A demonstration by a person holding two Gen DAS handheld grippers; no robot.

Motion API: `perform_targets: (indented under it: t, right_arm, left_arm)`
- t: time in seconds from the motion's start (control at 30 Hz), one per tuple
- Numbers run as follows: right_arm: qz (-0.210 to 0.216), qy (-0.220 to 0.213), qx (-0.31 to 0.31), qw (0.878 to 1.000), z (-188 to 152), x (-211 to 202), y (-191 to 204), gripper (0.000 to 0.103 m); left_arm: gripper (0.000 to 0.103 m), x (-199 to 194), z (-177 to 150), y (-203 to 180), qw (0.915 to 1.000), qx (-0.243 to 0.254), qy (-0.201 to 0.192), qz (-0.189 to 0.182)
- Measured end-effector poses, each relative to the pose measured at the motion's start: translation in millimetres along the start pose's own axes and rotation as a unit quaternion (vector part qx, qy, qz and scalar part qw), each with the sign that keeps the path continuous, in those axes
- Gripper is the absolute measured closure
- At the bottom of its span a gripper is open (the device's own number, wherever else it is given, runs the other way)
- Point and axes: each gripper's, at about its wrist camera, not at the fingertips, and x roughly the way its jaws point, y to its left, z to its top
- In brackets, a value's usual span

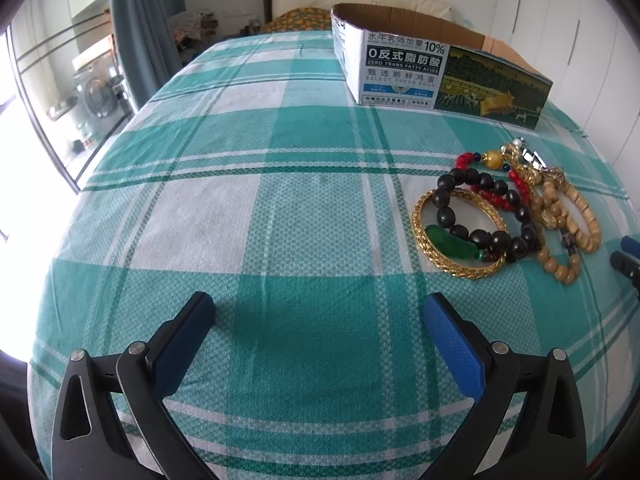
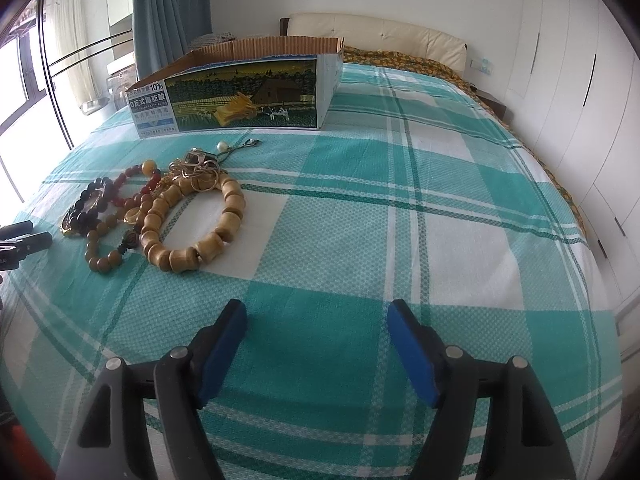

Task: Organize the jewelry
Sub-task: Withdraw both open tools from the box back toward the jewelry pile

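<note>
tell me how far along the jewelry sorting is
Nothing looks done: the jewelry pile lies on the bedspread, outside the cardboard box. Nothing is in hand: left tongs and right tongs are open and empty. Every piece remains.

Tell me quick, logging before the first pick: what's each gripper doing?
Left gripper: open, holding nothing, over bare bedspread.
Right gripper: open, holding nothing, jewelry untouched.

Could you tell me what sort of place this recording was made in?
Most likely a home bedroom: the jewelry pile lies on a bed with a green plaid sheet, a padded headboard stands behind, and white wardrobe doors line one wall.
</note>
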Motion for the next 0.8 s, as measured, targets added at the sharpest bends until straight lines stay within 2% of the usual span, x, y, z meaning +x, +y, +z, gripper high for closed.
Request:
perform_targets:
  t: [0.27, 0.37, 0.5, 0.67, 0.8]
  right_arm:
    - [0.000, 0.000, -0.001, 1.000, -0.2, 0.0, -0.3, 0.028]
    - [-0.001, 0.000, -0.001, 1.000, 0.0, 0.1, -0.4, 0.028]
    - [0.000, 0.000, -0.001, 1.000, 0.0, 0.2, -0.4, 0.028]
    - [0.000, 0.000, -0.001, 1.000, 0.0, 0.2, -0.3, 0.028]
    - [0.000, 0.000, -0.001, 1.000, 0.0, 0.2, -0.4, 0.028]
  left_arm:
    - [0.000, -0.5, 0.5, 0.0, 0.9999, 0.009, 0.007, -0.008]
    - [0.001, -10.0, -1.7, 0.7, 0.9998, 0.002, -0.014, -0.013]
    - [0.001, -30.7, 0.3, -7.7, 0.9943, -0.009, -0.055, -0.091]
    - [0.003, -41.7, 19.7, -44.7, 0.9878, 0.035, -0.071, -0.134]
    - [0.020, -37.5, 34.0, -82.6, 0.9816, 0.087, -0.064, -0.158]
